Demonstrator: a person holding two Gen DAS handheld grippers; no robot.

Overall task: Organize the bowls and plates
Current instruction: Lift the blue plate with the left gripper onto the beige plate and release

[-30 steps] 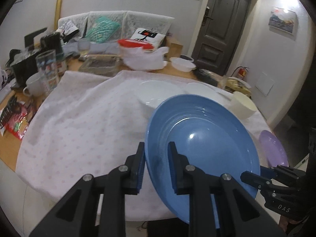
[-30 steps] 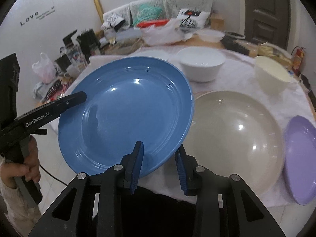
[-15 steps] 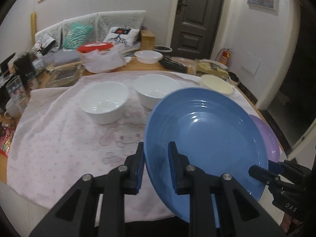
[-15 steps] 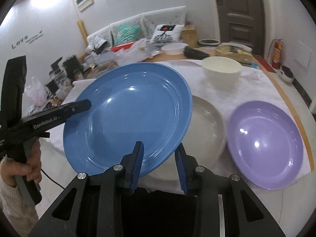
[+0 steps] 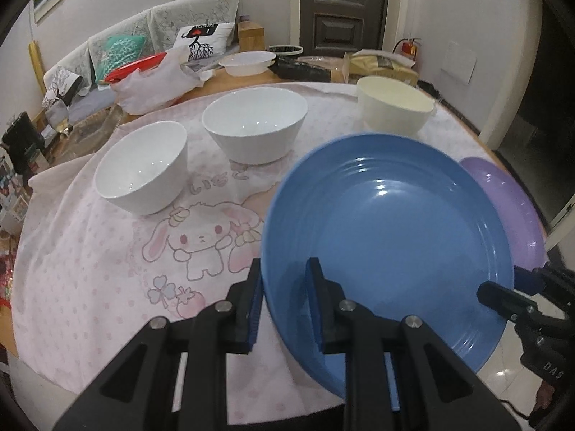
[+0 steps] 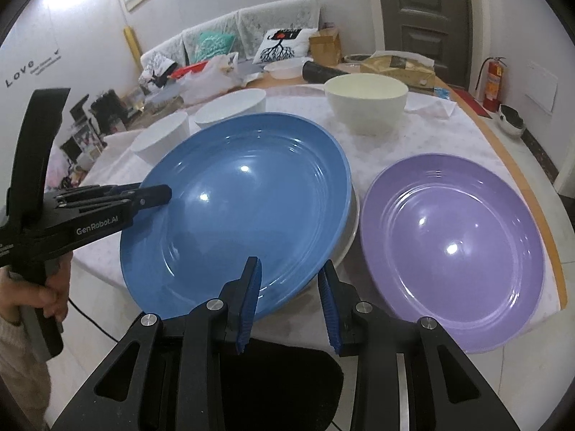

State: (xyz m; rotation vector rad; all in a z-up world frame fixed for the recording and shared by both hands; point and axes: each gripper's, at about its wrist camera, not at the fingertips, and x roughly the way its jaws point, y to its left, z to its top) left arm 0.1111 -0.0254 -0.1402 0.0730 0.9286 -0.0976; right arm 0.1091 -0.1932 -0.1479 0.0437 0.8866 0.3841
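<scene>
A: Report the blue plate (image 6: 237,208) position.

B: It is held tilted above the near edge of the table, over a grey-white plate (image 6: 350,230) of which only a rim sliver shows on its right side. Whether the two touch cannot be told.

A: Gripper status?

B: The left gripper (image 5: 284,287) has its fingers closed on the plate's near-left rim, one finger on each face. The right gripper (image 6: 291,298) has its fingers straddling the plate's near rim with a visible gap on the right finger (contact on the left finger cannot be confirmed), so a firm clamp cannot be told from either view.

A: List the containers and their contents.

B: All are bare inside.
- Purple plate (image 6: 452,244): flat on the tablecloth (image 5: 90,251), just beside the grey-white plate, to its right.
- Cream bowl (image 5: 393,106): upright at the far right of the cloth.
- Two white bowls: the larger white bowl (image 5: 255,125) stands at the far centre, and the smaller white bowl (image 5: 143,172) sits left of it, near but apart.
- Shallow white dish (image 5: 248,63): on the bare wood beyond the cloth.

A: Other items?

B: A plastic bag (image 5: 154,86) and a dark roll (image 5: 305,68) lie past the cloth's far edge.
</scene>
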